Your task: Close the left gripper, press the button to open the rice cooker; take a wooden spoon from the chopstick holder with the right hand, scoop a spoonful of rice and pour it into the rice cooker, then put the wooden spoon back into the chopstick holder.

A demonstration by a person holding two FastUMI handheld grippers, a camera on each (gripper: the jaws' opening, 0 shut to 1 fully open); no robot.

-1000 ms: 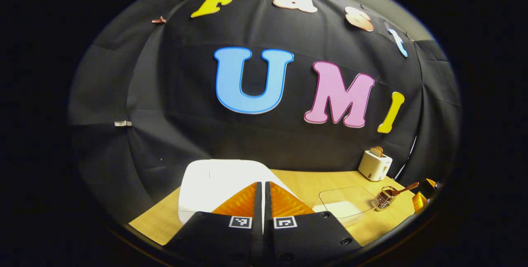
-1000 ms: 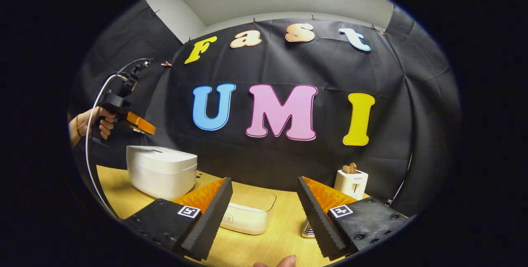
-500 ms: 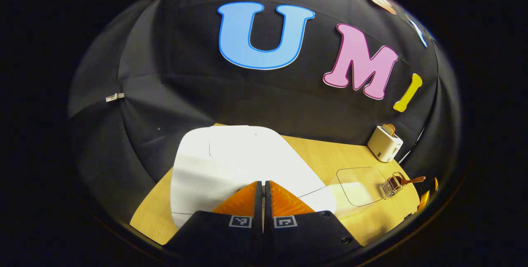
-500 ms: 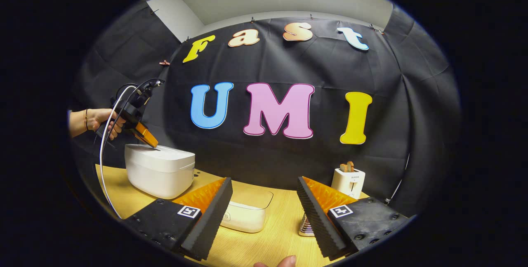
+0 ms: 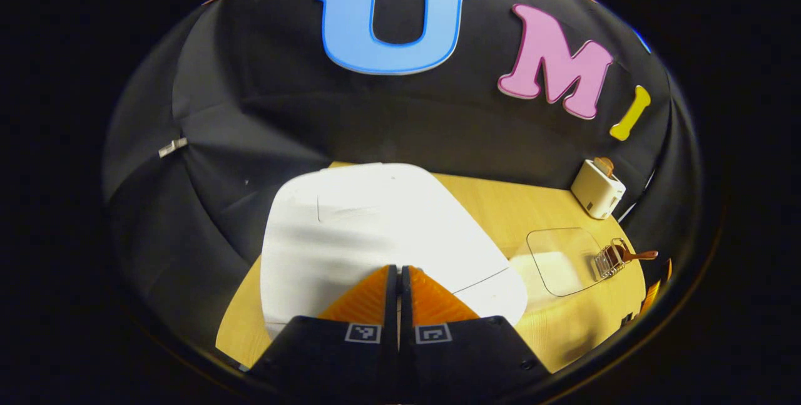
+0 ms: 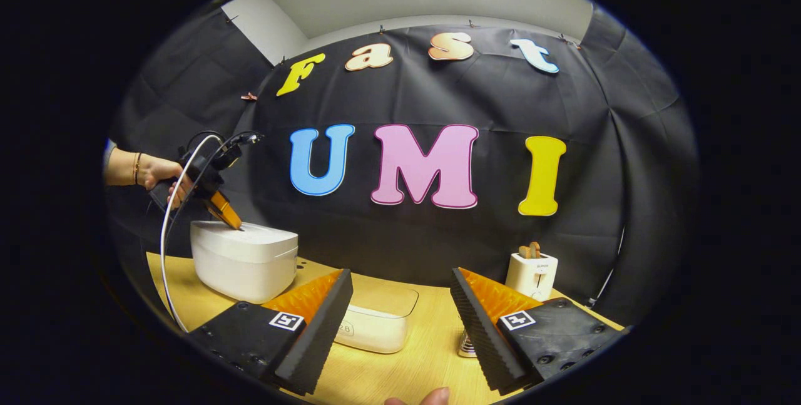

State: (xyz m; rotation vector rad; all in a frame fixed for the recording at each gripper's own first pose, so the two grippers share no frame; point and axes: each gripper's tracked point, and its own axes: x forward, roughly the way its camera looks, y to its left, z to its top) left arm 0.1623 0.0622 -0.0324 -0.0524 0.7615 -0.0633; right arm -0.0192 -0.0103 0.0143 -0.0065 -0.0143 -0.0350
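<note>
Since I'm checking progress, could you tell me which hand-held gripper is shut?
The left hand-held gripper: its fingers meet, tips on the rice cooker lid. The right hand-held gripper is wide open.

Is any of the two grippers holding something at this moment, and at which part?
Nothing is held. The left gripper is shut on itself, its tips down on the rice cooker lid. The right gripper is open, with nothing between its fingers.

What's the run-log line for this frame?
phase: pressing lid button | left gripper: shut, tips on rice cooker lid | lid: closed | right gripper: open, empty | wooden spoon: in chopstick holder
</note>
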